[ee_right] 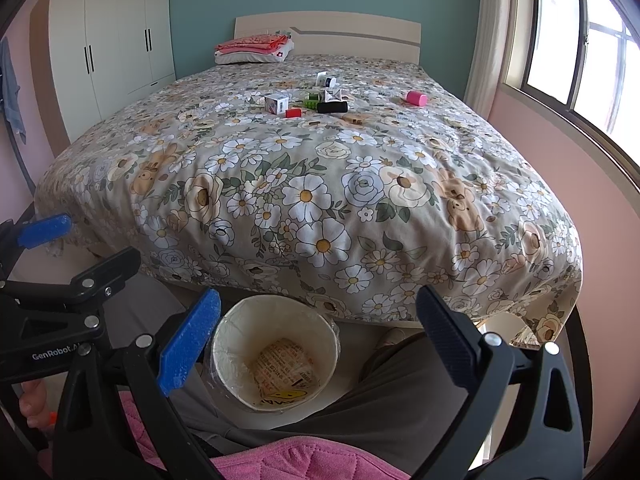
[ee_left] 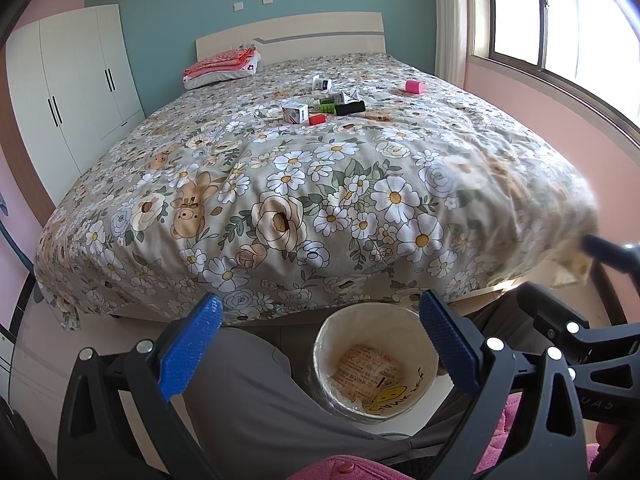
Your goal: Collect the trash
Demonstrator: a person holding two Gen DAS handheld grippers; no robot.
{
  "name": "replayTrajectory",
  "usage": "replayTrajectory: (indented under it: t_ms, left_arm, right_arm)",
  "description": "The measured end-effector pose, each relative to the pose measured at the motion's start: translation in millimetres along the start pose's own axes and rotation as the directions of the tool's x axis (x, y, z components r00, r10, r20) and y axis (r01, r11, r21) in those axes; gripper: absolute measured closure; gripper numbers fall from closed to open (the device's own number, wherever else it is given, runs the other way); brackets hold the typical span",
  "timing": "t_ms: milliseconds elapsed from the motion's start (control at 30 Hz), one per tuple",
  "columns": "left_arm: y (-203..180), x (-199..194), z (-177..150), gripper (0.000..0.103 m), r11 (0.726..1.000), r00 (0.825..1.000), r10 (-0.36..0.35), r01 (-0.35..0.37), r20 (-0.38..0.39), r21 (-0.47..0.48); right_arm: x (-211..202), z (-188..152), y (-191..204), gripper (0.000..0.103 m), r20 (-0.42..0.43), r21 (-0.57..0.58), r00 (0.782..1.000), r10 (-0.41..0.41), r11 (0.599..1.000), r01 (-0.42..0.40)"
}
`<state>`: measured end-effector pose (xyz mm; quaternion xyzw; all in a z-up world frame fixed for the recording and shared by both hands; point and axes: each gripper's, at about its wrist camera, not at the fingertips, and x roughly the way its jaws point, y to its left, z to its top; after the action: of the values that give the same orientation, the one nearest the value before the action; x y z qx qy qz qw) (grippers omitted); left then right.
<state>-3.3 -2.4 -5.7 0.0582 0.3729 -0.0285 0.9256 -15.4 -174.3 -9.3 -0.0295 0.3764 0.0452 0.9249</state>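
Several pieces of trash lie mid-bed on the floral cover: a white box [ee_left: 295, 112] [ee_right: 276, 103], a red piece [ee_left: 318, 119] [ee_right: 293, 112], a black roll [ee_left: 350, 108] [ee_right: 332, 107], a green piece [ee_left: 327, 104] [ee_right: 311, 101], a white tube [ee_left: 322, 83] [ee_right: 325, 79] and a pink cylinder [ee_left: 414, 87] [ee_right: 417, 98]. A cream bin [ee_left: 374, 364] [ee_right: 276, 356] lined with clear plastic stands on the floor at the bed's foot, with printed paper inside. My left gripper [ee_left: 322, 344] and right gripper [ee_right: 318, 338] are open and empty, held above the bin, far from the trash.
The bed [ee_left: 320, 200] fills the room's middle. A white wardrobe [ee_left: 76, 80] stands at the left, a window [ee_left: 560, 20] at the right. Folded pink clothes on a pillow [ee_right: 254, 50] lie by the headboard. The person's grey-trousered legs [ee_left: 248, 400] flank the bin.
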Motion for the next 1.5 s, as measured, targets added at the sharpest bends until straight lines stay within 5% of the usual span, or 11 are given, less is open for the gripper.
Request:
replayTrajectory:
  t_ms: [233,667,867,1233,1500]
  left_arm:
    - [17,7,25,0.003,0.998,1.000,0.002,-0.001,0.017,-0.056]
    - [51,64,142,0.003,0.989,0.997,0.002,0.009,0.073,-0.151]
    - [55,111,197,0.003,0.985,0.998,0.001,0.009,0.055,-0.175]
    - [61,229,276,0.003,0.957,0.996,-0.041,0.016,-0.078,-0.289]
    - [74,322,332,0.003,0.897,0.973,-0.101,-0.001,-0.207,-0.442]
  right_arm:
    - [-2,26,-9,0.007,0.044,0.004,0.999,-0.010,1.000,0.010]
    - [27,145,-38,0.007,0.197,-0.063,0.980,-0.037,0.997,0.050]
    - [78,204,-50,0.007,0.213,-0.118,0.977,-0.002,0.993,0.028]
    - [205,298,-73,0.007,0.111,-0.134,0.990,0.087,0.988,-0.072]
    - [298,363,-78,0.007,0.013,-0.148,0.991,0.135,0.980,-0.132]
